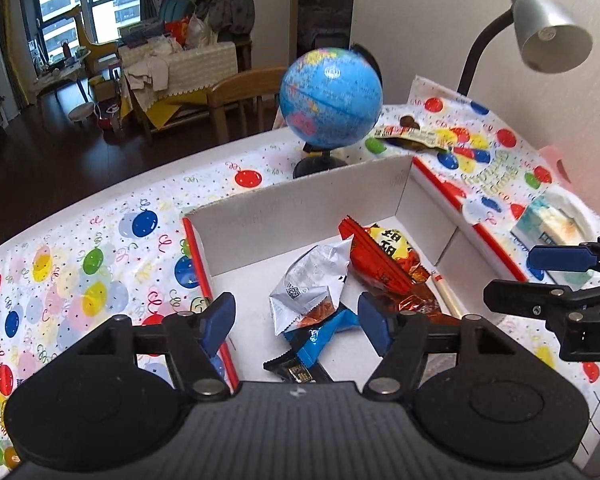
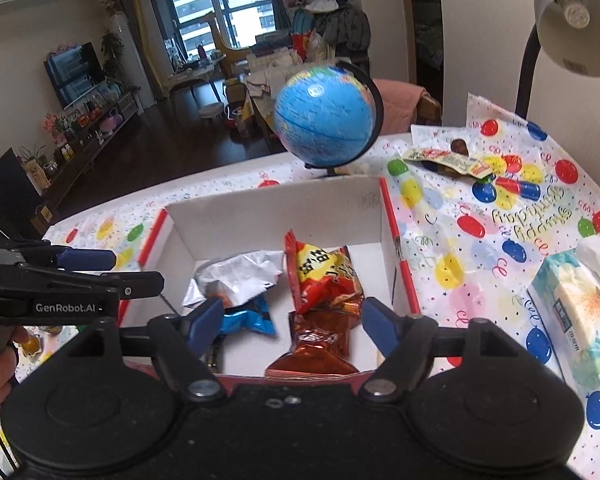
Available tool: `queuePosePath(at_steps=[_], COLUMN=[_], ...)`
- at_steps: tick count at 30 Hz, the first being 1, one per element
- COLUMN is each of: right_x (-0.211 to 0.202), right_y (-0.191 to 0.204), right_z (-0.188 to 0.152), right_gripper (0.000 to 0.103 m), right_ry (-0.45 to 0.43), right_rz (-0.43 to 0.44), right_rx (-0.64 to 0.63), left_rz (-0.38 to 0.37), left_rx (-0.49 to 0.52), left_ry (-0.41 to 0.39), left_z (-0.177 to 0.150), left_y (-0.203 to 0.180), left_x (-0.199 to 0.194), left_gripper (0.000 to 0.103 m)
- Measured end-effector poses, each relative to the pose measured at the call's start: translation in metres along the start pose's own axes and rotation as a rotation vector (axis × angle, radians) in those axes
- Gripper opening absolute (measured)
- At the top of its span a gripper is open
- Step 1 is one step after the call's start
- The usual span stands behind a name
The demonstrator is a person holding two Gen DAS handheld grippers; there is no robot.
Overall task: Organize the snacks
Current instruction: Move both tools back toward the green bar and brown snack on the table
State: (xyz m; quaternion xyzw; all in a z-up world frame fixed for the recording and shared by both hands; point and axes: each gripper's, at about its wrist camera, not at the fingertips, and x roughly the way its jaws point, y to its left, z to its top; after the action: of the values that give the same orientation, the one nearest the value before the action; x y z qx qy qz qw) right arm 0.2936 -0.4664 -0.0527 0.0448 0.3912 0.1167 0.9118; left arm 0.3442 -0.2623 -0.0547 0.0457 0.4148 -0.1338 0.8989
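Between and just beyond the left tongs [image 1: 296,322], inside the white box [image 1: 300,204], lie the snacks: a silver packet [image 1: 308,280], a blue packet [image 1: 320,336] under it, and a dark bar [image 1: 296,372] nearest the tongs. The red packet [image 2: 320,276] sits ahead of the right tongs [image 2: 292,324], over a shiny copper one [image 2: 320,340]. Both tongs stand spread, nothing between the pads; they hang over the box's near edge, so the packets look dropped in, not gripped. The packets overlap loosely, as released items would. One snack wrapper [image 1: 412,138] stays outside, well beyond the box's far right corner, near the globe [image 1: 330,96]; it is probably the next item. Right of the right tongs, a tissue pack [image 2: 576,312] lies on the balloon cloth [image 2: 480,240]. A lamp [image 2: 572,12] overhangs.
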Motion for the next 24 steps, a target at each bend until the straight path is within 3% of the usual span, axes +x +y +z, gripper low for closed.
queuePosePath(at_steps=[16, 24], right_x=[-0.043, -0.057], right_y=[0.059, 0.101], right_z=[-0.017, -0.029], right_gripper=[0.099, 0.101], right_ry=[-0.089, -0.111], right_rz=[0.027, 0.057], right_rx=[0.004, -0.010], left_rz=[-0.030, -0.052], left_rx=[-0.036, -0.057], left_ry=[-0.083, -0.132], left_z=[-0.031, -0.055], left_y=[0.041, 0.071], left_x=[-0.074, -0.112], left_gripper=[0.084, 0.100])
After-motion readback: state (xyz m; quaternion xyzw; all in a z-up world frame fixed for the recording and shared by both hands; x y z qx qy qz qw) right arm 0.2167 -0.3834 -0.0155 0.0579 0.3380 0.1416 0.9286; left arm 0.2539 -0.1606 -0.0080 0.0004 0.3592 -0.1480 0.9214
